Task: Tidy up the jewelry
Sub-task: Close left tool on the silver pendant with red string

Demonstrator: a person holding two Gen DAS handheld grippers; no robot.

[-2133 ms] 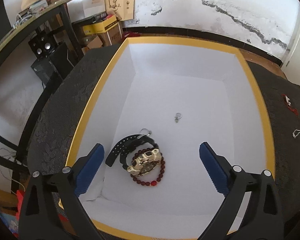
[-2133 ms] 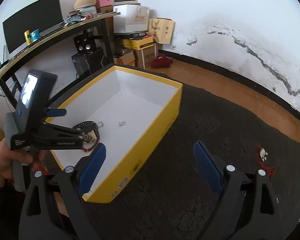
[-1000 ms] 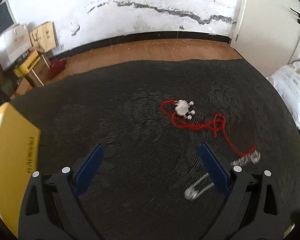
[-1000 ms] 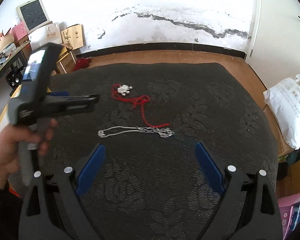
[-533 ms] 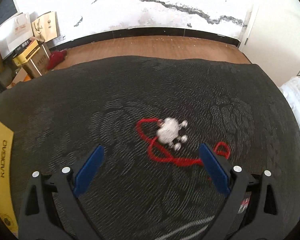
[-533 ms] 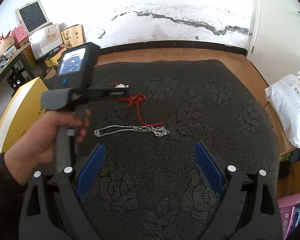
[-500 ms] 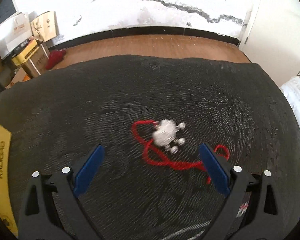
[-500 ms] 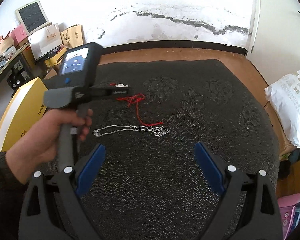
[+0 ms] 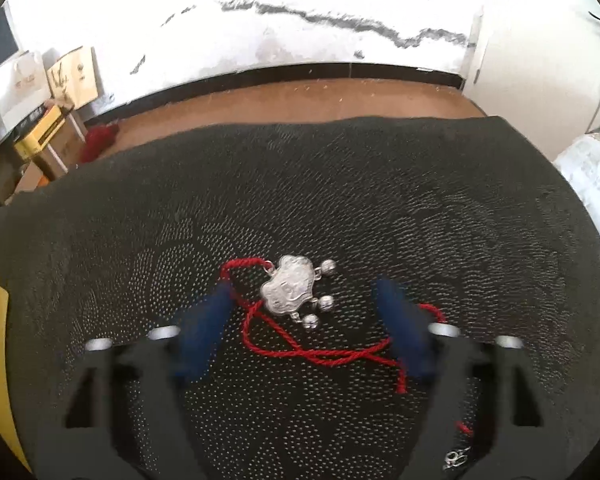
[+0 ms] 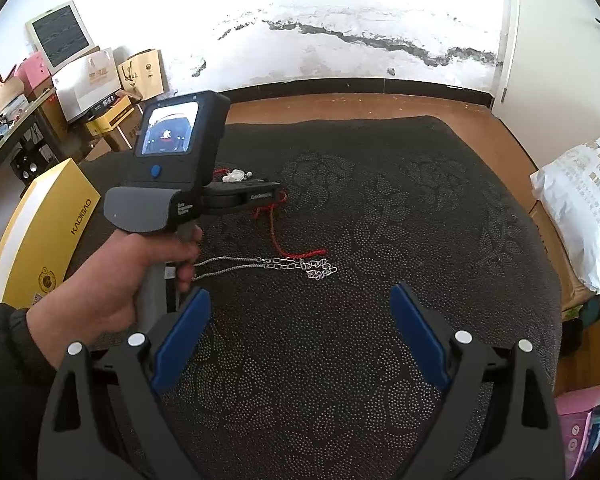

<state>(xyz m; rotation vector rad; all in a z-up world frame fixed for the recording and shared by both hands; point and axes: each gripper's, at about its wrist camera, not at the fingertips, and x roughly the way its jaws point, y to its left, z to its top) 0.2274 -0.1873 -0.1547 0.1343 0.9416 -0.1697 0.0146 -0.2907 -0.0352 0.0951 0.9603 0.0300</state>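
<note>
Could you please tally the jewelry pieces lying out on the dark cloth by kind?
Red-cord necklace with silver pendant: 1
Silver chain: 1
Total: 2, both on the dark cloth; the open left gripper straddles the pendant.

A silver lock pendant (image 9: pixel 286 290) on a looped cord (image 9: pixel 324 354) lies on a textured mat (image 9: pixel 340 184), between the spread fingers of the left gripper (image 9: pixel 304 322), the cord running under both fingertips. A chain necklace (image 10: pixel 268 265) lies nearer on the mat, just ahead of the right gripper (image 10: pixel 300 332), whose fingers also stand wide apart. A storage box (image 10: pixel 44 232) sits at the mat's left edge. Beyond the mat lie bare floor and a wall, with stacked cartons (image 10: pixel 100 92) at far left.
</note>
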